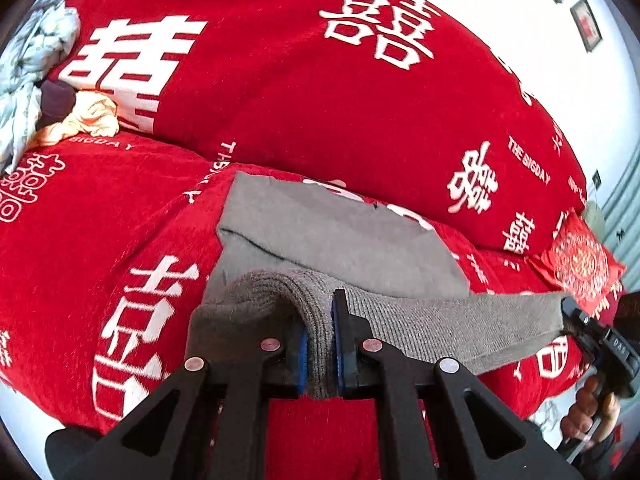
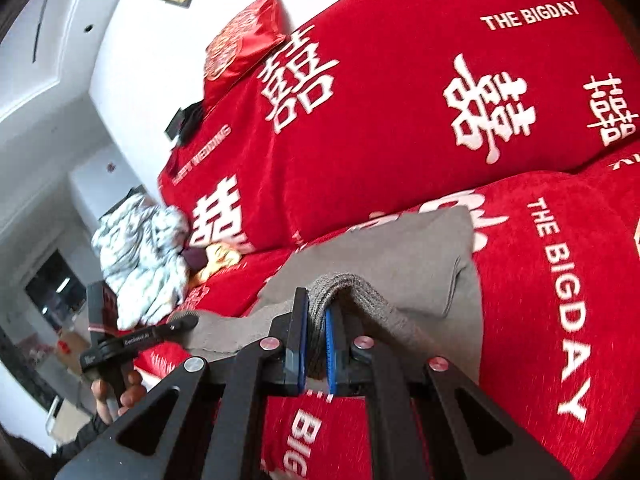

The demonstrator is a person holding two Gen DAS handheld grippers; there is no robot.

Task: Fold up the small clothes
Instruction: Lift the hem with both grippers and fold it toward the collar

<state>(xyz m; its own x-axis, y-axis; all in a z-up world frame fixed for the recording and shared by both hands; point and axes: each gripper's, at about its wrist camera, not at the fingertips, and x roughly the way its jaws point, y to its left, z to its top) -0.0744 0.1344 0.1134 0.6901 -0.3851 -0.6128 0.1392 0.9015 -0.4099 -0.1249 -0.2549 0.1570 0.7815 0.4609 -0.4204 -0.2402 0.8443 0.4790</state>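
We see a grey garment [image 1: 344,236] in the lower middle of both views, lying on a red sofa cover [image 1: 280,100] with big white letters. Our left hand-held gripper [image 1: 320,344] is squeezed tight on the ribbed grey edge at the bottom middle of the left wrist view. Our right hand-held gripper [image 2: 316,344] is squeezed tight on the same ribbed edge at the bottom middle of the right wrist view. The edge is pulled straight between the two, up off the cover, while the rest of the garment lies on the cover. A pile of other clothes [image 1: 36,76] sits at the far left. A red cushion [image 2: 240,40] is at the upper left of the right wrist view.
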